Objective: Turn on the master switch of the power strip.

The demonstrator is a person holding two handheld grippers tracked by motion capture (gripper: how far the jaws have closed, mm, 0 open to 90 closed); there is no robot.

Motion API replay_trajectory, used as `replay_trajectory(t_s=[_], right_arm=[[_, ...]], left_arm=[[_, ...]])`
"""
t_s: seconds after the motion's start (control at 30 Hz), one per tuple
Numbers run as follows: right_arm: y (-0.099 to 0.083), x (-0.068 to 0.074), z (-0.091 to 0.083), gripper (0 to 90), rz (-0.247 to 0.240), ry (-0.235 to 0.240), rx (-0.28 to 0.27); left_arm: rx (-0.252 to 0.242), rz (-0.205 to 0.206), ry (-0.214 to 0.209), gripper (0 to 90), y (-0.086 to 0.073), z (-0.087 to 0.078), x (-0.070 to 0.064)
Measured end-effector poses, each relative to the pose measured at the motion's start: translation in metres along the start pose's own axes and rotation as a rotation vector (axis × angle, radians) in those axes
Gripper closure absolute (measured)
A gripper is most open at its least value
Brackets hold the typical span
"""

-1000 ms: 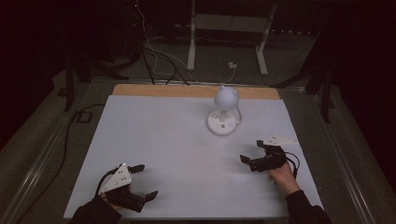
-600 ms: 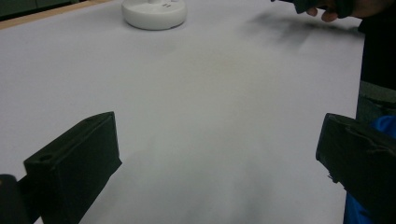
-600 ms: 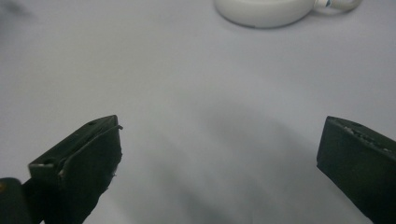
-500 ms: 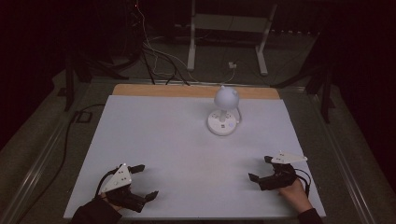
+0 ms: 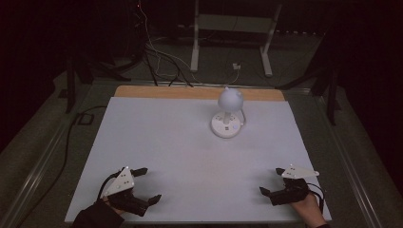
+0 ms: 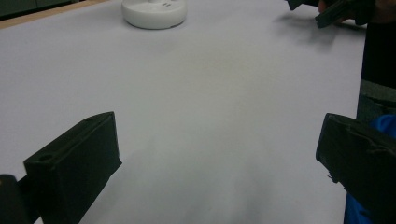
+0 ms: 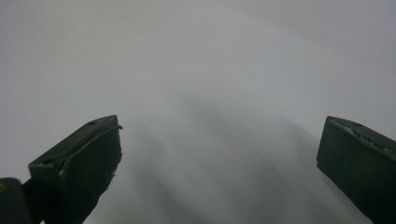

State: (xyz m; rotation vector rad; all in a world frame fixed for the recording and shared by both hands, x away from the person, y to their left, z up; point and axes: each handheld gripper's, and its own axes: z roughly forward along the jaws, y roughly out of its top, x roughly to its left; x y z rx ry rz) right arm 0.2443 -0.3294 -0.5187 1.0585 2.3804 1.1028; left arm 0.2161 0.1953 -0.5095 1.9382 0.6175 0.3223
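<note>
A: Right gripper (image 5: 274, 180) has pulled back from beside the lamp (image 5: 228, 115) to the near right corner of the table (image 5: 157, 137); a second ago it sat farther forward, closer to the lamp's base.

B: And the left one?

A: Left gripper (image 5: 146, 184) hasn't budged. It rests at the near left corner, jaws spread wide with nothing between them. In the left gripper view the lamp's white base (image 6: 154, 11) sits far off at the top, and the other gripper (image 6: 327, 11) shows at the upper right.

B: Is the right one holding anything?

A: No. Its jaws stand wide apart too, and in the right gripper view I see bare white tabletop between them.

B: Where's the lamp, then?

A: Upright at the far middle of the table, a bit right of centre, round head over a disc base, well apart from both grippers.

B: So what does the retreat mean?

A: My guess: whatever the right hand had to do at the lamp is finished, or not yet begun, and both hands are parked at rest. Nothing is in reach.
</note>
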Motion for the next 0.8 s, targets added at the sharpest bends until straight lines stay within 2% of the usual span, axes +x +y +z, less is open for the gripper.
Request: replay_trajectory(t_s=[0.1,0.2,0.3,0.4,0.63,0.8], right_arm=[[-0.004,0.001,-0.005,0.0,-0.005,-0.030,0.003],[-0.010,0.001,-0.008,0.0,-0.001,-0.028,0.004],[-0.014,0.003,-0.007,0.0,-0.022,-0.040,0.017],[-0.014,0.004,-0.004,0.0,-0.022,-0.031,0.016],[-0.011,0.006,0.000,0.0,-0.064,-0.055,0.019],[-0.012,0.005,-0.001,0.0,-0.061,-0.059,0.023]], left_arm=[[0.000,-0.001,0.000,0.1,0.000,0.000,0.000],[0.005,0.001,-0.001,0.1,0.000,0.001,0.000],[0.006,0.003,-0.001,0.1,0.000,0.001,0.000],[0.004,0.000,-0.001,0.1,0.000,0.001,0.000],[0.004,-0.003,-0.001,0.1,0.000,0.001,0.001],[0.004,-0.003,0.000,0.1,0.000,0.001,0.001]])
